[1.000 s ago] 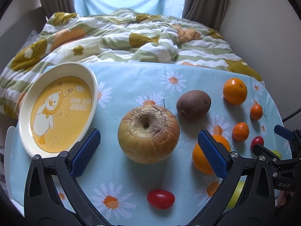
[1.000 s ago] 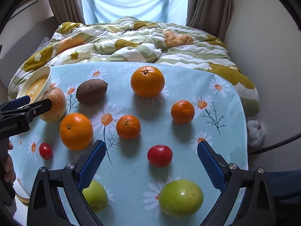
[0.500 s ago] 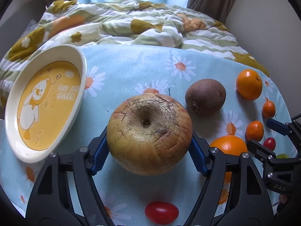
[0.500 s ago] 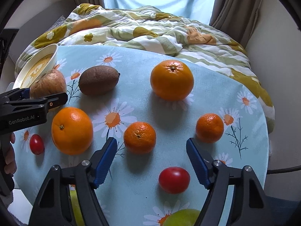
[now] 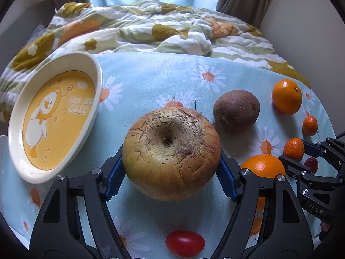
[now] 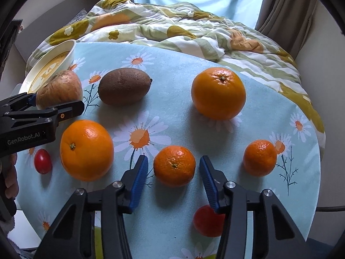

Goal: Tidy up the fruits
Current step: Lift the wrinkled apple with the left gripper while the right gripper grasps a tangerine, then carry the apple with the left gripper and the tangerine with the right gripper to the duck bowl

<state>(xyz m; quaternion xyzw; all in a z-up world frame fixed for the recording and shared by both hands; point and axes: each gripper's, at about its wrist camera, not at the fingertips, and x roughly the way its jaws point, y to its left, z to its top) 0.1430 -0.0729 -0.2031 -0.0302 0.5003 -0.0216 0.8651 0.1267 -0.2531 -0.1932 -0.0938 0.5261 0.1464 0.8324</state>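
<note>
A daisy-print tablecloth [image 6: 172, 99] fronts a rumpled quilt [image 6: 172, 21]; the left gripper [image 5: 171, 172] pinches the apple [image 5: 171, 155], the right gripper [image 6: 174, 180] spread around a mandarin [image 6: 174, 165].

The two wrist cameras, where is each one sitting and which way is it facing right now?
Left wrist: on the left gripper, looking forward along blue pads clamping the apple, duck plate at left; the right gripper shows at right.
Right wrist: on the right gripper, looking across the table at a mandarin between its open fingers; the left gripper and a hand show at left.
Shared: apple, kiwi, plate, large orange, bed.
</note>
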